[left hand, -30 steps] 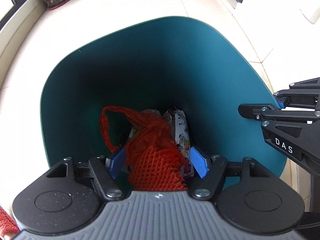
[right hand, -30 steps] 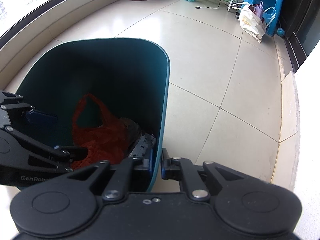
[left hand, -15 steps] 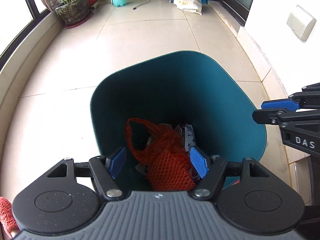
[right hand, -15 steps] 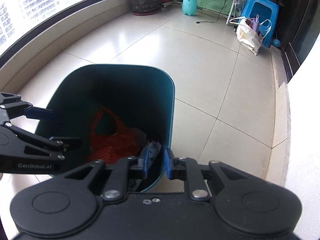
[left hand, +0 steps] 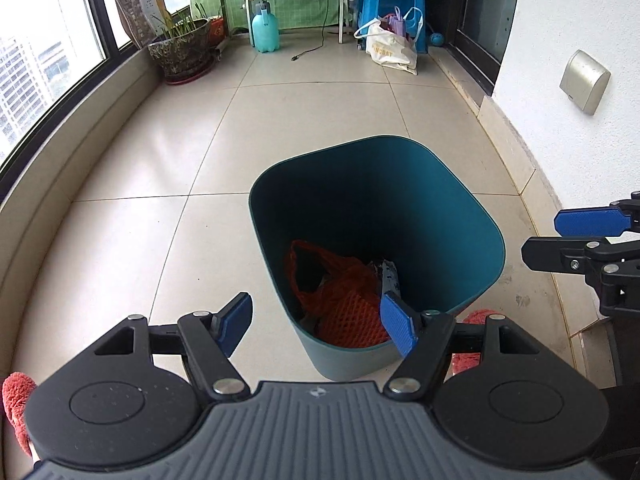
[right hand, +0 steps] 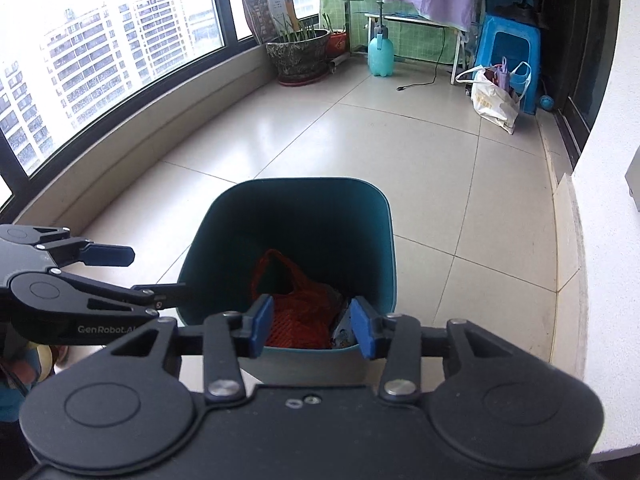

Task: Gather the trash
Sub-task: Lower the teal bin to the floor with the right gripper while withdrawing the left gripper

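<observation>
Both grippers hold nothing. The left gripper has its fingers spread wide. The right gripper has just been opening, with nothing between its fingers. Just past them, the red net bag and a wrapper lie deep in the teal bin, so the trash looks dropped in.

Both grippers are matte black linkages with silver screw heads, round black discs at the rear corners and flat blue pads on the fingertips. The left gripper has a ribbed grey housing behind its fingers and "GenRobot.AI" in white along its side. The right gripper has a smooth black housing.
</observation>
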